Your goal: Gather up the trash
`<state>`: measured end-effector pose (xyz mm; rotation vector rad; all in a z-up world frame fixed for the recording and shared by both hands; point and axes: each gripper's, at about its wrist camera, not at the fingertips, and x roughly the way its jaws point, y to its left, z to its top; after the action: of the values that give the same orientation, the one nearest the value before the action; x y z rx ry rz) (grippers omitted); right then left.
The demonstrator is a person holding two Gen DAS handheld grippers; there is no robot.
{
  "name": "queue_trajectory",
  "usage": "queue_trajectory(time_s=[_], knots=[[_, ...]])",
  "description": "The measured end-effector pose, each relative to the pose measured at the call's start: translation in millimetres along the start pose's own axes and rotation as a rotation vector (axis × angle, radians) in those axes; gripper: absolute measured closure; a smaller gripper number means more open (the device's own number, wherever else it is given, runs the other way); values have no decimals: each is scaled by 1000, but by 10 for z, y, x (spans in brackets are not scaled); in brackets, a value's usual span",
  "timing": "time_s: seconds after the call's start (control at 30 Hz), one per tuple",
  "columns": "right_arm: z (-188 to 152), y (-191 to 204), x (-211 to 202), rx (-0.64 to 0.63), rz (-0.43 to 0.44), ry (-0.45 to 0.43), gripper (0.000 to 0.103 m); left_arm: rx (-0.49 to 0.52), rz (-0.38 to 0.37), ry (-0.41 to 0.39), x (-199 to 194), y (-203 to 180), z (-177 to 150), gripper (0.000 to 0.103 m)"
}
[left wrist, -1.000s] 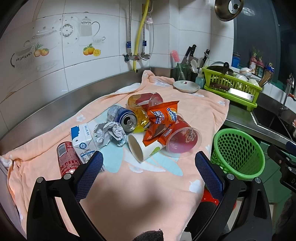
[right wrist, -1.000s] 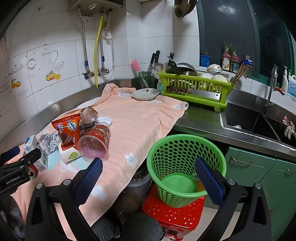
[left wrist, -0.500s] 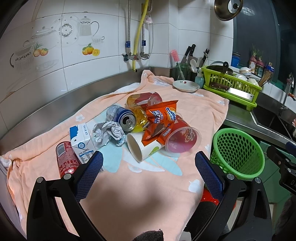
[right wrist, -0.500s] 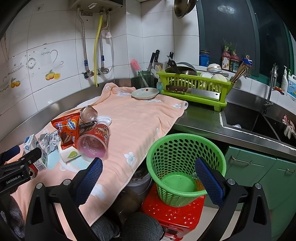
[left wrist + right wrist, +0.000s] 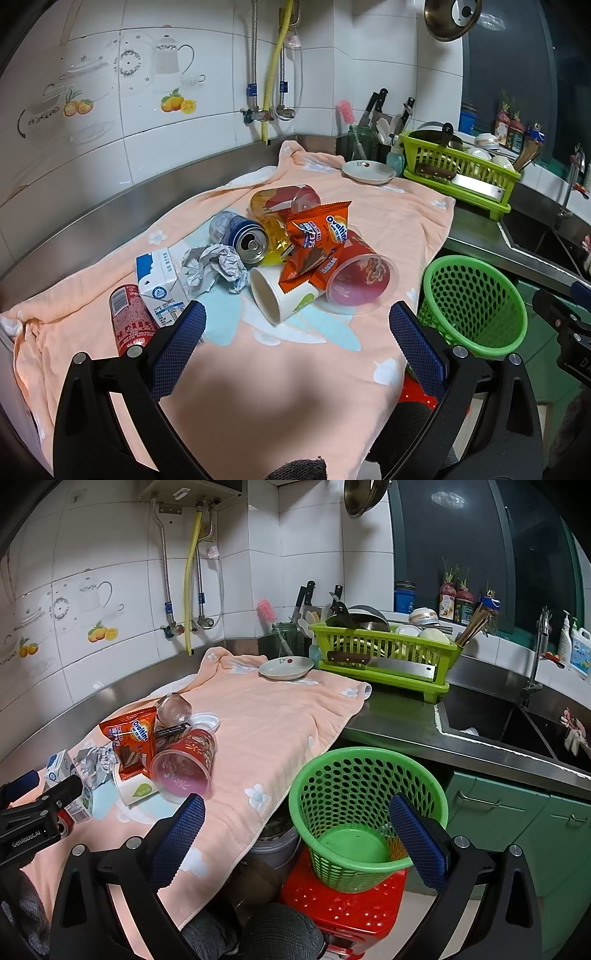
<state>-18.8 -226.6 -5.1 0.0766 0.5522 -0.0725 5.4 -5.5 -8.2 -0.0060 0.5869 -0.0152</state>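
Little shifts since earlier: the left tongs creep slightly toward the trash pile; the right tongs hover by the green basket. Both gape wide, empty.

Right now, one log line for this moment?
left gripper: open, empty | right gripper: open, empty | trash pile: untouched | green basket: empty

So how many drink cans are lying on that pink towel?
2: a blue can lying mid-pile with its open top showing, and a red can at the pile's left end. Others may be hidden underneath.

Black two-finger grippers, blue pads

Left gripper, right gripper: textured blue pads, silver screws, "GenRobot.AI" marking; grey checked trousers.
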Motion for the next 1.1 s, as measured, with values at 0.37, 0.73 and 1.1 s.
queue_trajectory(time_s=[0.37, 0.73, 1.1], knots=[[8, -1, 8, -1, -1, 4, 6, 6, -1, -1, -1, -21, 12, 5], [3, 1, 30, -4, -1, 5, 6, 17, -4, 0, 25, -43, 25, 5], [-15, 20, 90, -5, 1, 13, 6, 23, -3, 0, 44, -53, 29, 5]])
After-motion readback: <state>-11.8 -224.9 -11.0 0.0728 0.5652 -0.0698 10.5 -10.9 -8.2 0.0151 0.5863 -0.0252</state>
